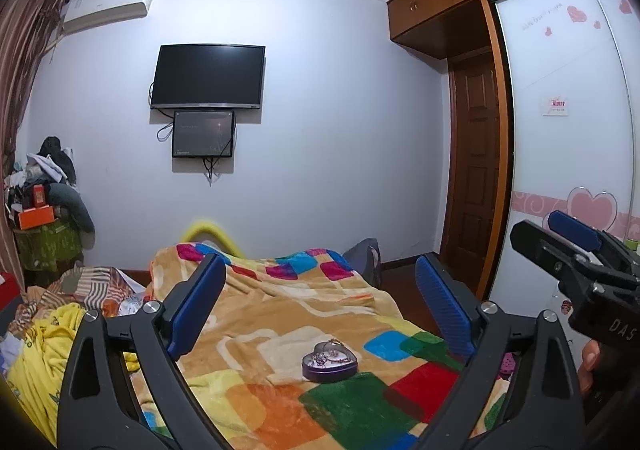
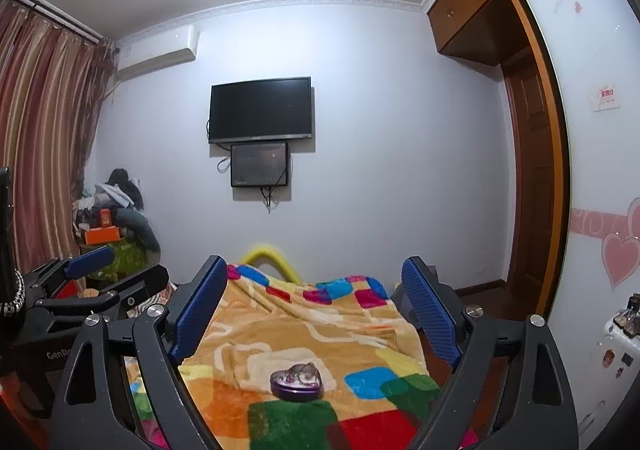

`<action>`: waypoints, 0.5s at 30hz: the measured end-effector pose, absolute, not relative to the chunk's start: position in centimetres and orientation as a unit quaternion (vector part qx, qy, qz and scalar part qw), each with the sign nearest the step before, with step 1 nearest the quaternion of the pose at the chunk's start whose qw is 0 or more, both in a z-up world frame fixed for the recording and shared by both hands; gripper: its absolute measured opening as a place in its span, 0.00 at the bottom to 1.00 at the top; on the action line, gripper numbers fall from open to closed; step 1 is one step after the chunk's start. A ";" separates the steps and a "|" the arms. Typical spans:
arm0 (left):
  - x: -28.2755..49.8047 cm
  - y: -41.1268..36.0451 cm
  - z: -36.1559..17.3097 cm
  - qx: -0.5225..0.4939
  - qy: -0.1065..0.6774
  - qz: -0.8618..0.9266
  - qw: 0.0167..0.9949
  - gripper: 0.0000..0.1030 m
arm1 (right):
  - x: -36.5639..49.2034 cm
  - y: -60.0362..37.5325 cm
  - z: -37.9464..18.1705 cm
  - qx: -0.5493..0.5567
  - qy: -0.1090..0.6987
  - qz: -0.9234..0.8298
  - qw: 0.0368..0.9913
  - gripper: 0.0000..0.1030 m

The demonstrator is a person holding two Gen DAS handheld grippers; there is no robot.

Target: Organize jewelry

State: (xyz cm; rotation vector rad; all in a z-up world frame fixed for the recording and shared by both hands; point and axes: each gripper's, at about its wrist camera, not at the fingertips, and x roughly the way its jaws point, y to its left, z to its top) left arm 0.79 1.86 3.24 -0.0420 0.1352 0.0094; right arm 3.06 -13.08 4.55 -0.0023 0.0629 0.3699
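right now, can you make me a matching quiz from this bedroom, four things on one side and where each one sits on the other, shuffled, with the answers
Things:
1. heart-shaped purple tin
2. television
3. air conditioner
4. orange box

Places:
A. high on the wall, beside the curtain
B. on the patchwork blanket, ahead of the open left gripper and open right gripper
C. on the cluttered pile in the far left corner
D. mounted mid-wall, above a smaller screen

Pairs: 1-B, 2-D, 3-A, 4-C
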 end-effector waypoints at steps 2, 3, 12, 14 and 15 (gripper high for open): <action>0.8 1.9 3.2 -0.021 0.069 0.005 0.997 0.94 | 2.9 -13.4 4.4 -0.003 0.034 0.183 0.983 0.85; 0.8 1.9 3.2 -0.021 0.069 0.006 0.997 0.94 | 2.8 -13.4 4.3 -0.004 0.035 0.182 0.983 0.85; 1.1 1.8 3.0 -0.020 0.073 0.006 0.997 0.96 | 2.8 -13.9 3.7 -0.001 0.050 0.182 0.982 0.85; 1.1 1.8 2.9 -0.020 0.075 0.006 0.997 0.96 | 2.8 -13.8 3.8 -0.001 0.052 0.183 0.982 0.85; 1.2 1.8 2.9 -0.020 0.076 0.006 0.997 0.96 | 2.8 -13.8 3.8 -0.001 0.053 0.183 0.982 0.85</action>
